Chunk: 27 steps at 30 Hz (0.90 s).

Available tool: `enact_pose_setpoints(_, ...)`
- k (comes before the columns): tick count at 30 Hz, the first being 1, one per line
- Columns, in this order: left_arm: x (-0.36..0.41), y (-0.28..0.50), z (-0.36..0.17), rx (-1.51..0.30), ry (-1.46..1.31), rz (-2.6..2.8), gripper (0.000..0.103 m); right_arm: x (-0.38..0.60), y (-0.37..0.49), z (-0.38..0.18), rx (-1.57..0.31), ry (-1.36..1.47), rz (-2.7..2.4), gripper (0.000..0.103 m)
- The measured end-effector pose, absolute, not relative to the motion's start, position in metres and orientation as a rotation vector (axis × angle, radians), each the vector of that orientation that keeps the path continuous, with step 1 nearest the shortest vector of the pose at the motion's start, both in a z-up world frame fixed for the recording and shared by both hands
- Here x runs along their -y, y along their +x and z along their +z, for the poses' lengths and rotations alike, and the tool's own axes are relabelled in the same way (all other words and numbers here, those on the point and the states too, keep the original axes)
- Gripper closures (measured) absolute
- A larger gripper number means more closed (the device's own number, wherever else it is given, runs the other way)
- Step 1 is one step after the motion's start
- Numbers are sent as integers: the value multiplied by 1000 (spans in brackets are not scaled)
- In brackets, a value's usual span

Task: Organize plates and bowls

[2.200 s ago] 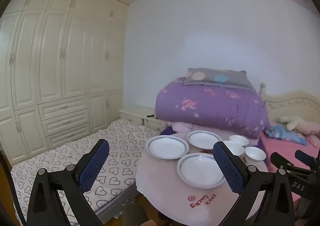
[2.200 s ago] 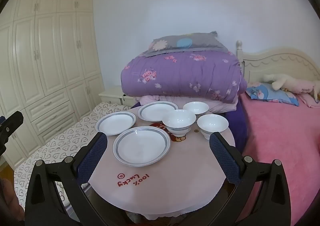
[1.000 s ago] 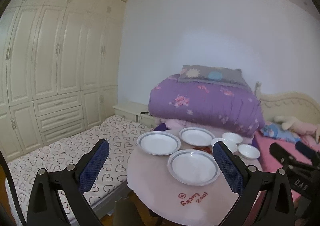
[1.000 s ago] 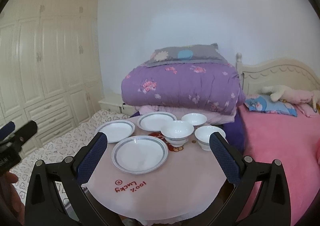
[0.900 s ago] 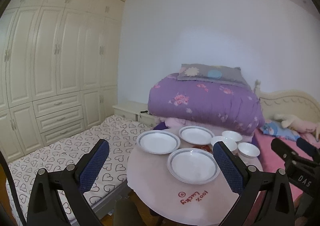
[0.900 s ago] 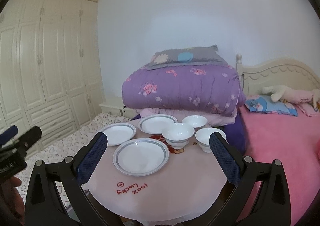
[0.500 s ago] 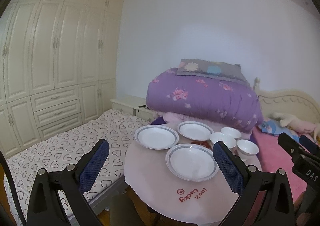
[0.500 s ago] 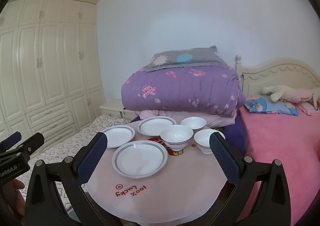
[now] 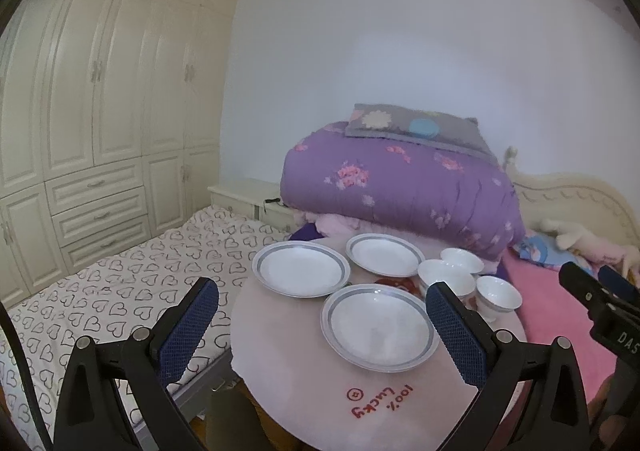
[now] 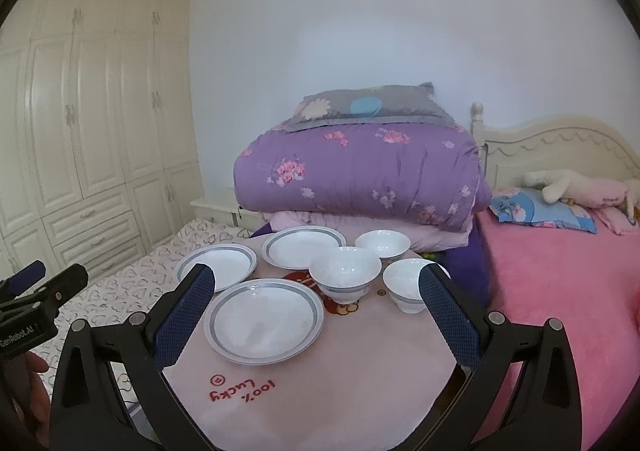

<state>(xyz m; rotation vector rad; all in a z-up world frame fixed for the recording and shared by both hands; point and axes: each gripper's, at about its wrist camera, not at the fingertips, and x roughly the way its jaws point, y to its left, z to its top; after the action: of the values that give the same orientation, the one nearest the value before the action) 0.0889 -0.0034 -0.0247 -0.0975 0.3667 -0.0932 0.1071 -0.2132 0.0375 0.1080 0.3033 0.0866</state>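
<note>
Right wrist view: near plate (image 10: 264, 320) lies flat on the round table (image 10: 360, 379), rim up, between the wide-spread fingers of the right gripper (image 10: 316, 315), which holds nothing and hangs above the table's near edge. Being round, the plate has no long axis; its face points straight up. Two more plates sit behind it, the left plate (image 10: 216, 266) and the far plate (image 10: 303, 246), all three apart or just beside one another. To their right stand three bowls, mouths up: a big bowl (image 10: 345, 276) just beside the near plate, a far bowl (image 10: 382, 244) and a right bowl (image 10: 408, 284), partly hidden by the right finger.

Left wrist view: left gripper (image 9: 320, 325) is likewise wide open and empty, short of the table, framing the near plate (image 9: 378, 331).

Likely hazards, as a judgement: a flat plate offers only its thin rim, so a finger must slide under it; a shallow bite could let glazed ware slip and chip. Pushing the near plate forward could knock the big bowl. The left plate overhangs the table edge slightly in this view, so a nudge may tip it off toward the heart-print mattress (image 9: 132, 275). The folded quilt (image 10: 360, 179) behind the table limits reach.
</note>
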Motion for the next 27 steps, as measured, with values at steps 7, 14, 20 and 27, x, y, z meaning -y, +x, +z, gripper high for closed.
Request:
enact_pose_setpoints(7,6,143,-45,-445,-92,-85,1,206,155,13,-390,98,138,0)
enact_pose_setpoints(14,6,208,-62,-562,-99,-75,1,202,208,-24,-510,89,186,0)
enact_pose_setpoints(20,4,255,-77,-655,-111,-73,1,204,242,-53,-609,109,219,0)
enact_pose_setpoints(27,0,317,-85,-751,-125,-79,1,200,271,-78,-701,127,256,4)
